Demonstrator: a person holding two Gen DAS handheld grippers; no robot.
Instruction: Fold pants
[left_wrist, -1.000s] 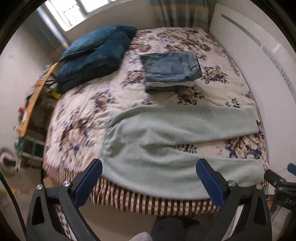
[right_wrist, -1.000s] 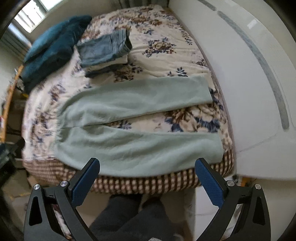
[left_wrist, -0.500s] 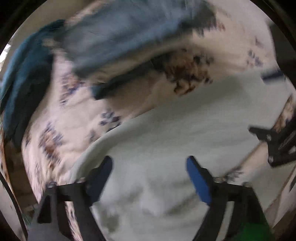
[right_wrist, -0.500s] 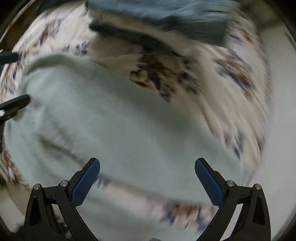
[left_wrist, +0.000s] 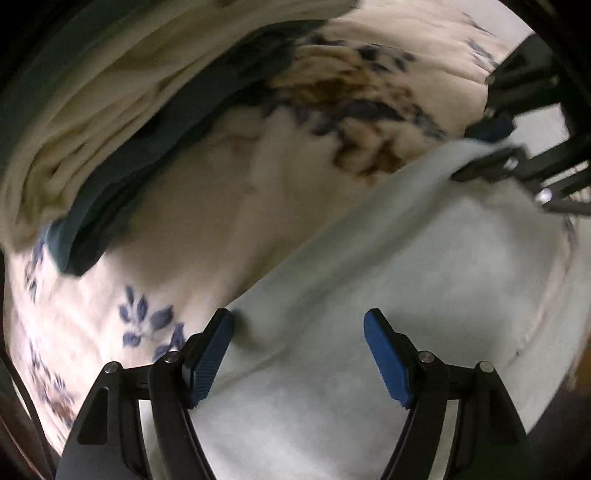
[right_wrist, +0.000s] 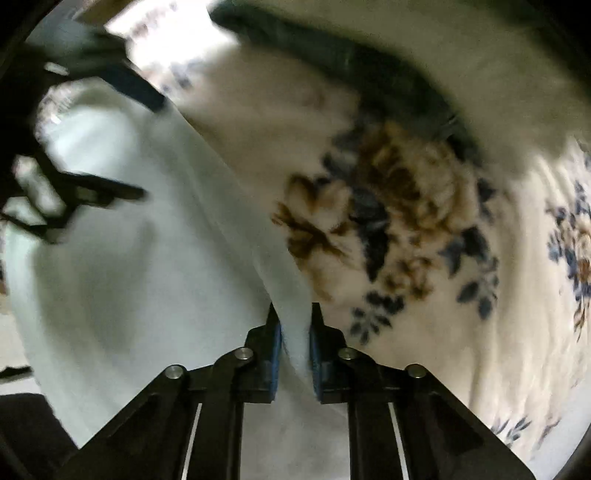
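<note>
Pale green pants (right_wrist: 122, 266) lie spread on a floral quilt (right_wrist: 461, 302), their long edge running diagonally across both views. Right gripper (right_wrist: 294, 332) is closing, its blue pads pinching a raised fold of that edge. Left gripper (left_wrist: 297, 354) points down over the pants with jaws spread apart, one pad at the fabric's edge, the other over the cloth, nothing clamped; folded clothes (left_wrist: 110, 122) sit beyond.
</note>
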